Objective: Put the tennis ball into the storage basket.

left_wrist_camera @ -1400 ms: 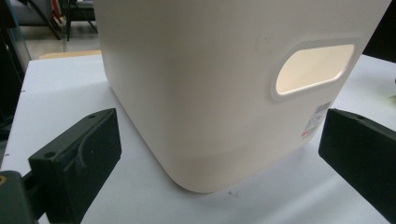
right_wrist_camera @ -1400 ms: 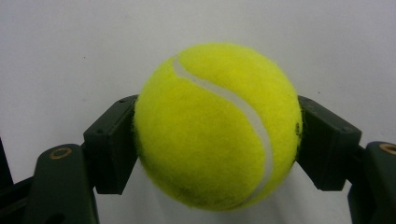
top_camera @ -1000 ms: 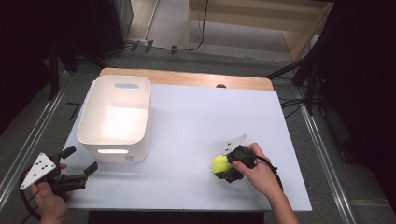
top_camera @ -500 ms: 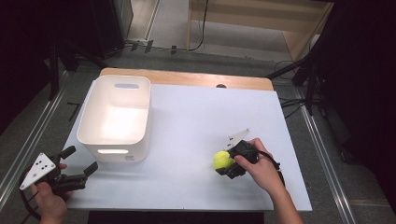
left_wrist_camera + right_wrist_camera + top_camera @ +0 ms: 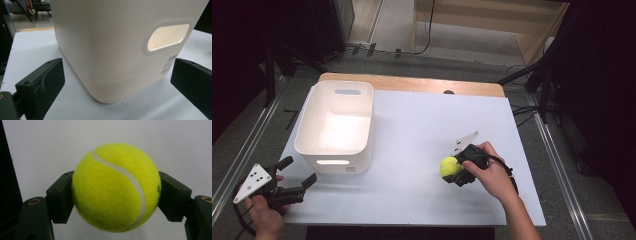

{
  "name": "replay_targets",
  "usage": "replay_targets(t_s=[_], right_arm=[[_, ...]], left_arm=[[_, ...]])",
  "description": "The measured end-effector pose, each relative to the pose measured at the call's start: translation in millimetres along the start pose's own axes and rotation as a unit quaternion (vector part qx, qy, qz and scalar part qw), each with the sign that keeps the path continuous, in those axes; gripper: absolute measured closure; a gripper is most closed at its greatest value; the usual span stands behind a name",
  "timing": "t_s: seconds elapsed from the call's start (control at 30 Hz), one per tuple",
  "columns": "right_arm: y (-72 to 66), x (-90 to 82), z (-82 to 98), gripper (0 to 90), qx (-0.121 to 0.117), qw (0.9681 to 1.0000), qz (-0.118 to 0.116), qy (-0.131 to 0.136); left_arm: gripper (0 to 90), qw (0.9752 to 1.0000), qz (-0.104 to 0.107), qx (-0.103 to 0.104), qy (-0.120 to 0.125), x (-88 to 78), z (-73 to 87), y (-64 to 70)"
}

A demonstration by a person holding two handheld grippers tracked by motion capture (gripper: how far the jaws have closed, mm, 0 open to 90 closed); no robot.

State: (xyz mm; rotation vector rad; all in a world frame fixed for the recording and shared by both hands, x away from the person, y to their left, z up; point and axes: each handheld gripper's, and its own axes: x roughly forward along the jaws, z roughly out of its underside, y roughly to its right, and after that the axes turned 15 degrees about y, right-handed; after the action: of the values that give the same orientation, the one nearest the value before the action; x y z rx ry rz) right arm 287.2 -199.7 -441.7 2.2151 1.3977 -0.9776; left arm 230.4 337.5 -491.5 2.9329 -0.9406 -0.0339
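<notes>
Left of the held tennis ball [image 5: 449,166], a white bin [image 5: 335,125] stands.

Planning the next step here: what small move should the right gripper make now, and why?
Probably carry the tennis ball left toward the white bin. The right gripper is shut on the ball, the bin's top is open, and the left gripper waits open beside the bin.

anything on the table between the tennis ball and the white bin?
Nothing. In the high view the white tabletop is bare between the tennis ball, held in the right hand-held gripper, and the white bin.
</notes>
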Motion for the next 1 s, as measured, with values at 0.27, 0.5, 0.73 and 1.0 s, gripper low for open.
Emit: replay_targets(t_s=[0.27, 0.5, 0.73, 1.0], right_arm=[[1.2, -0.6, -9.4, 23.5, -0.006, 1.0000, -0.002, -0.002], [0.8, -0.5, -17.1, 23.5, -0.009, 1.0000, -0.004, -0.003], [1.0, 1.0, -24.1, 23.5, -0.015, 0.9998, -0.010, -0.004], [1.1, 1.6, -32.9, 23.5, -0.016, 0.9998, -0.010, -0.005]], left_arm=[[0.0, 1.0000, 0.000, 0.000, 0.000, 0.0, 0.0, 0.0], [0.0, 1.0000, 0.001, 0.000, 0.000, -0.2, -0.1, 0.0], [0.0, 1.0000, 0.001, 0.000, 0.001, -0.1, -0.1, 0.0], [0.0, 1.0000, 0.002, -0.003, 0.003, -0.2, 0.1, -0.1]])
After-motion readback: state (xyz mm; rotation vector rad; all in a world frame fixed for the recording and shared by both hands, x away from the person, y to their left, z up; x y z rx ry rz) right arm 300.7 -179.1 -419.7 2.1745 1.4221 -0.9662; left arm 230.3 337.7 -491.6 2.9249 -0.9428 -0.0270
